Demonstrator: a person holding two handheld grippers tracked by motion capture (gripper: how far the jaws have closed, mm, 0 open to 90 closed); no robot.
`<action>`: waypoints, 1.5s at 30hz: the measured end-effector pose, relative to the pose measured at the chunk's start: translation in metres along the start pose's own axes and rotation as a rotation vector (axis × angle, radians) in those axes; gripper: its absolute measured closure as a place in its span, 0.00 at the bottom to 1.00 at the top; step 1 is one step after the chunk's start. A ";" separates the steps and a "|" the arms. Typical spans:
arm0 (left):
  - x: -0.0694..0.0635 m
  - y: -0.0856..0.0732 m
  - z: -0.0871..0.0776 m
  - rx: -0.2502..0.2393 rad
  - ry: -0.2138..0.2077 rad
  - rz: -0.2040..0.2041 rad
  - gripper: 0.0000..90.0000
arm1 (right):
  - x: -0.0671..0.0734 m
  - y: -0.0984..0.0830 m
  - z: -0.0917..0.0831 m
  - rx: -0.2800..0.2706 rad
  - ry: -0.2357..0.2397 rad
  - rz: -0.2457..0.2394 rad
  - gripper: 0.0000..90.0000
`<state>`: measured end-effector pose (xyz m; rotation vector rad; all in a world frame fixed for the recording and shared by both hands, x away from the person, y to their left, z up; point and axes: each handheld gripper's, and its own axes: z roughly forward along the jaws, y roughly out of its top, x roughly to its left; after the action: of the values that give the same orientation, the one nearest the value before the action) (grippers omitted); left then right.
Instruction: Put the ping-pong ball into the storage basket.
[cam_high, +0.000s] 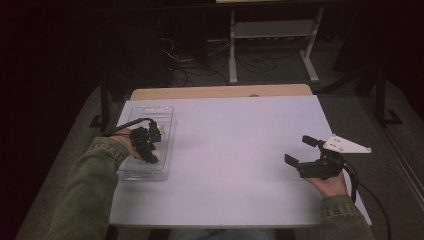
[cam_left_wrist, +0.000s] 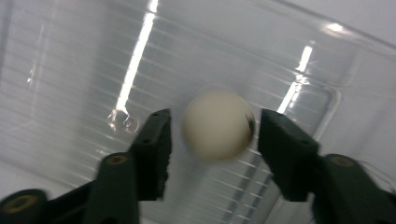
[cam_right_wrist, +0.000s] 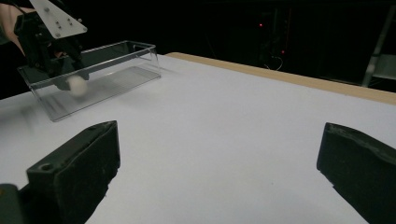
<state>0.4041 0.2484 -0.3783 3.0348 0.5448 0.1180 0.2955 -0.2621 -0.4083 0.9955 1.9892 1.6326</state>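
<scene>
Right gripper (cam_high: 301, 150), held in the person's right hand at the near right of the white table (cam_high: 240, 150), rests low with its two black jaws spread wide and nothing between them. At the near left, a green sleeve (cam_high: 90, 190) leads to the left gripper (cam_high: 150, 145), which points down into a clear plastic box (cam_high: 162, 112) lying on the table's left side. In the left gripper view, a white ball (cam_left_wrist: 218, 124) sits between the jaws, inside the box, with a small gap on each side, so the pads are not pressing on it: released, not gripped. Beyond the far edge of the table stands a metal frame (cam_high: 272, 30) in a dark room.
</scene>
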 end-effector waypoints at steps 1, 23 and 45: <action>0.000 0.000 0.000 -0.001 -0.006 -0.006 0.41 | 0.000 0.000 0.000 0.001 0.001 0.000 0.00; 0.007 -0.014 -0.020 -0.066 0.094 -0.106 0.00 | 0.000 -0.001 0.001 0.016 0.004 0.001 0.00; -0.010 -0.042 -0.047 -0.286 0.172 -0.147 0.00 | 0.001 -0.001 0.001 0.016 0.005 0.000 0.00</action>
<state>0.3767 0.2860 -0.3352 2.7125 0.6946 0.4147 0.2955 -0.2609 -0.4089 0.9982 2.0083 1.6231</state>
